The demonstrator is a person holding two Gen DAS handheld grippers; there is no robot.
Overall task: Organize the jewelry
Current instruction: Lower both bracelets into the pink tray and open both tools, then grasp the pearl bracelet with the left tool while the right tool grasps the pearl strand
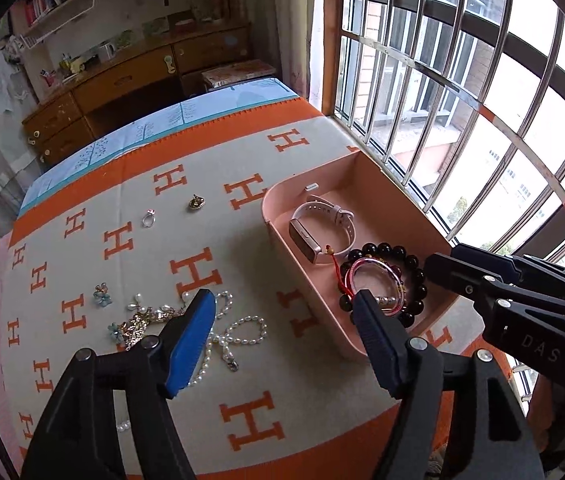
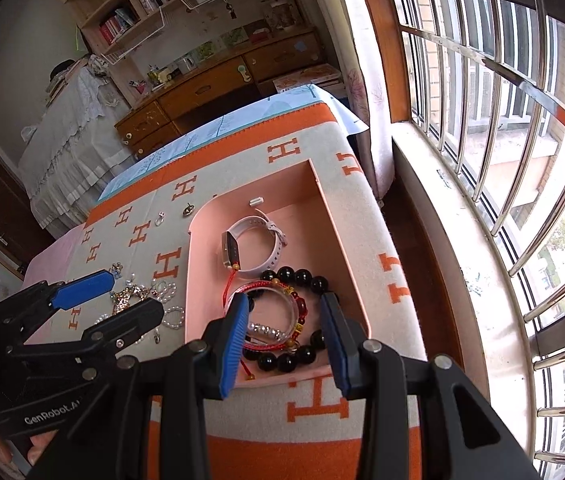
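Note:
A pink tray (image 1: 382, 208) (image 2: 334, 236) on the orange H-pattern blanket holds a pale pink watch (image 1: 304, 240) (image 2: 230, 250), a black bead bracelet (image 1: 386, 250) (image 2: 302, 276) and a red-and-clear bangle (image 1: 366, 261) (image 2: 266, 286). My right gripper (image 2: 284, 312) (image 1: 442, 272) hangs just above the bracelets, open, its pads pressing nothing. Left of the tray lie a pearl necklace (image 1: 242, 330) (image 2: 172, 316), a gold brooch (image 1: 138, 324) (image 2: 122, 300), a blue flower earring (image 1: 102, 296), a ring (image 1: 148, 219) (image 2: 159, 219) and a pendant (image 1: 196, 202) (image 2: 188, 210). My left gripper (image 1: 282, 306) (image 2: 134, 294) is open and empty, between the pearls and the tray.
A small white clip (image 1: 312, 187) (image 2: 256, 201) lies at the tray's far end. A barred window (image 1: 462, 100) (image 2: 502, 120) runs close along the right, with a gap between blanket edge and sill. A wooden dresser (image 1: 130, 80) stands beyond the far edge.

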